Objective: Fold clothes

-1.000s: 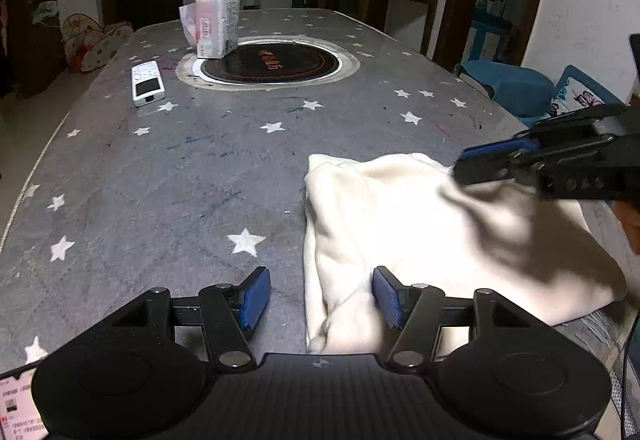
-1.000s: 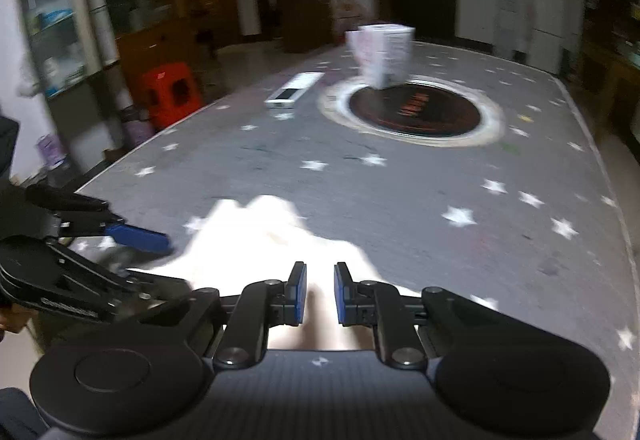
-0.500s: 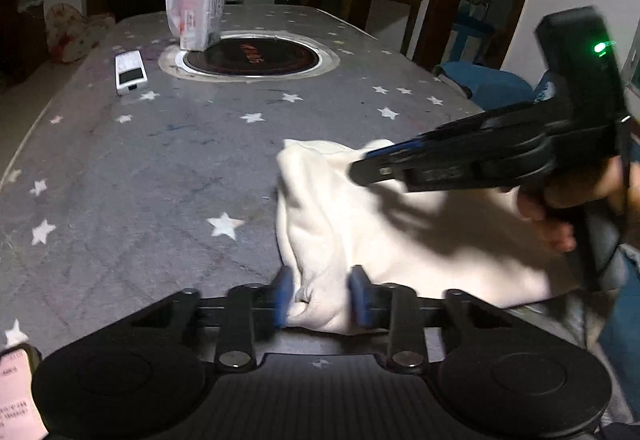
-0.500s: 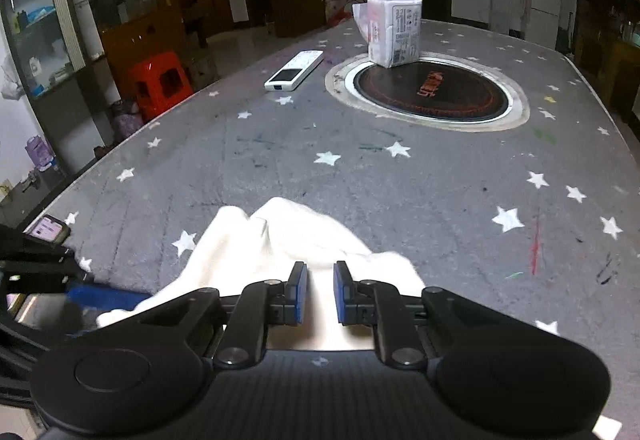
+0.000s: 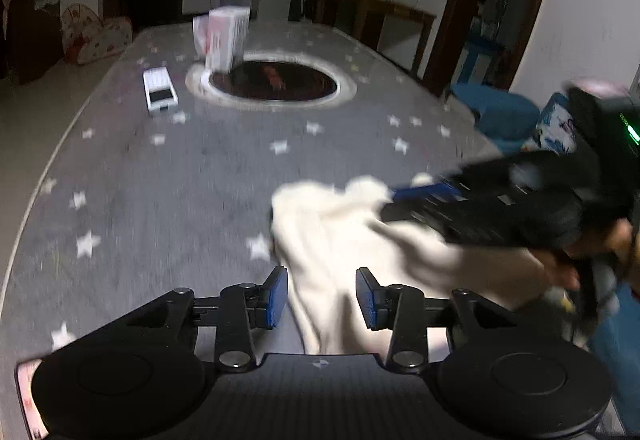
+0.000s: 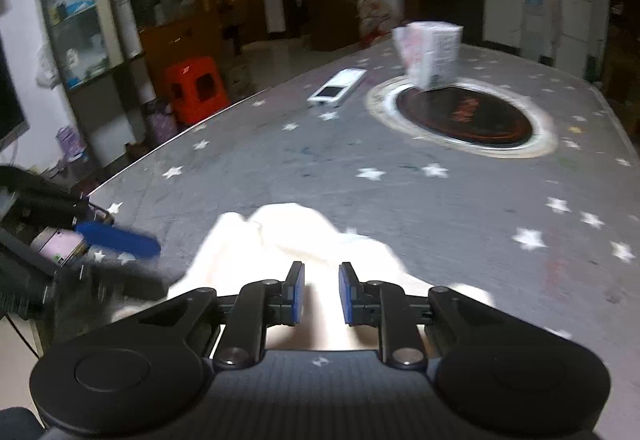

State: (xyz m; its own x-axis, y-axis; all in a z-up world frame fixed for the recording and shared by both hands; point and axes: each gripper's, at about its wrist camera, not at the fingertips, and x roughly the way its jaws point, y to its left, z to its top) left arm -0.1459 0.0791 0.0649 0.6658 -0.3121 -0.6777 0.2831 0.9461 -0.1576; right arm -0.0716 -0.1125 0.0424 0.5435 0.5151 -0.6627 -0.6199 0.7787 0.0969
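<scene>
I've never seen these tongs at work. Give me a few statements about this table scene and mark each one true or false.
1. A cream garment lies on the star-patterned tablecloth. True.
2. The garment is bright red. False: it is cream.
3. A white remote lies beside the round dark inset. True.
4. The left tongs are clamped tight on the cloth. False: the pads stand apart and are opening, with cloth between them.
5. The boxy packet stands on the garment. False: it stands far off, at the inset's edge.
</scene>
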